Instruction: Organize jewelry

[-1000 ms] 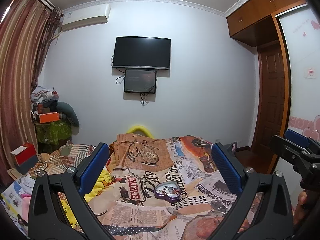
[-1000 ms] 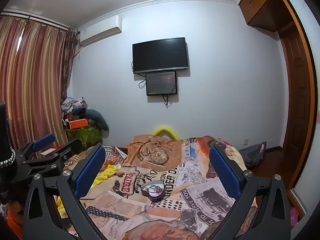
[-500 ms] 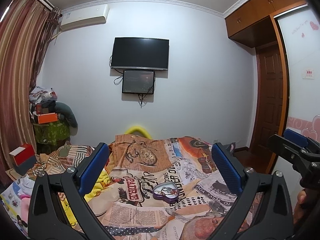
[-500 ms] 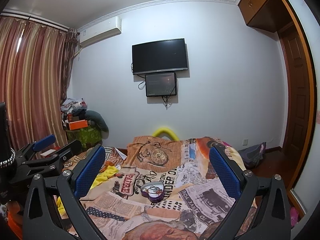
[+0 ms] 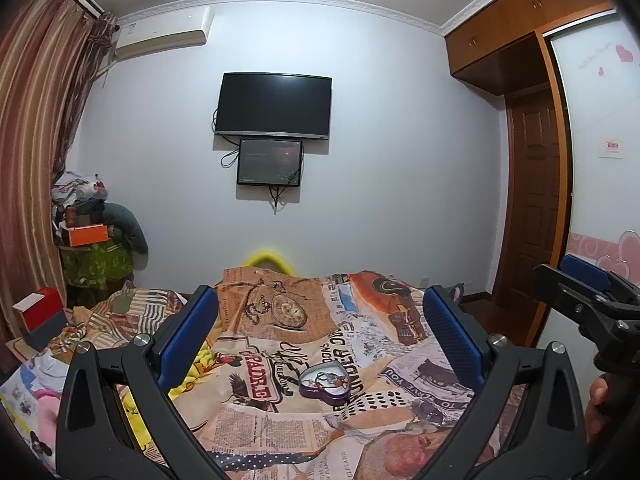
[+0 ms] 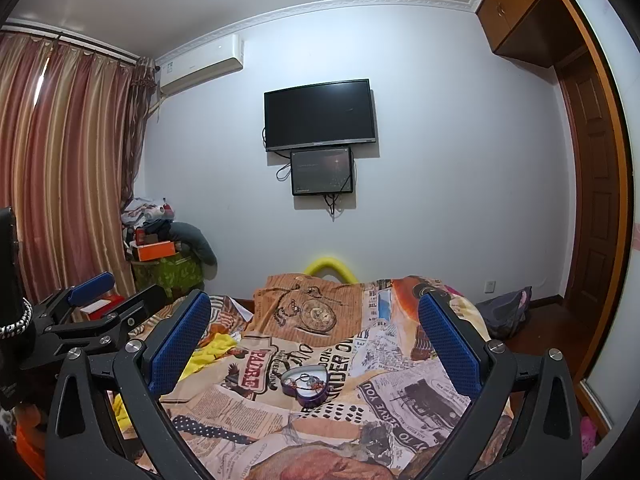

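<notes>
A small purple heart-shaped tin box (image 5: 325, 383) lies open on the bed cover printed with newspaper pictures and letters (image 5: 280, 420), in the lower middle of the left wrist frame, and some small jewelry pieces with rings (image 5: 325, 379) lie inside it; their exact kind is too small to tell. The left gripper with black arms and blue padded fingers (image 5: 320, 332) is above the near part of the bed, its two fingers wide apart with nothing between them, and the box appears in the gap between them, closer to the right finger, not touching either. In the right wrist frame the right gripper of the same black and blue build (image 6: 314, 330) has its fingers also spread wide and empty, and the same box (image 6: 305, 385) is in the lower middle between them, well apart from both pads. The right gripper shows also at the right edge of the left wrist frame, with a part of a hand (image 5: 598, 402) under it. On the white wall in the upper middle hang a black flat television (image 5: 274, 106) and a smaller dark screen (image 5: 269, 162) just below it. Striped brown curtains (image 6: 60, 168) fill the left side.
</notes>
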Action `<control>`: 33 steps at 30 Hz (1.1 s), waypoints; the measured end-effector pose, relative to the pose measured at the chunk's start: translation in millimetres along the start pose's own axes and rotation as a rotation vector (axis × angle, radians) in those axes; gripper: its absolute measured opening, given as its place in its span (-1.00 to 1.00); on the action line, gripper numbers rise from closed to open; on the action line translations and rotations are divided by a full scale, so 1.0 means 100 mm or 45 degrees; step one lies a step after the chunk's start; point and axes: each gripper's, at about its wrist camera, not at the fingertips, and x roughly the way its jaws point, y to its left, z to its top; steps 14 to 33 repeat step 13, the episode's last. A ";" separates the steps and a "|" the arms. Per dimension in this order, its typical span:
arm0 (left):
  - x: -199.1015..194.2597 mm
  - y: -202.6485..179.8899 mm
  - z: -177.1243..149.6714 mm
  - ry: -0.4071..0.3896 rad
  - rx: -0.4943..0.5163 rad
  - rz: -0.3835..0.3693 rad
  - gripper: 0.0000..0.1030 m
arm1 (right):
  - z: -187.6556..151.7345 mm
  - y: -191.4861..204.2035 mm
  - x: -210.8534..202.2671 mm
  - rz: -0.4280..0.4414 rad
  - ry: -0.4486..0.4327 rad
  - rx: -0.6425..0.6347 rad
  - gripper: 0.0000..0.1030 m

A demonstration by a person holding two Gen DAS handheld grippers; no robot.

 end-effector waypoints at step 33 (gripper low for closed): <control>0.02 -0.01 -0.02 0.000 0.009 -0.001 0.99 | -0.03 -0.01 0.03 -0.001 0.010 0.007 1.00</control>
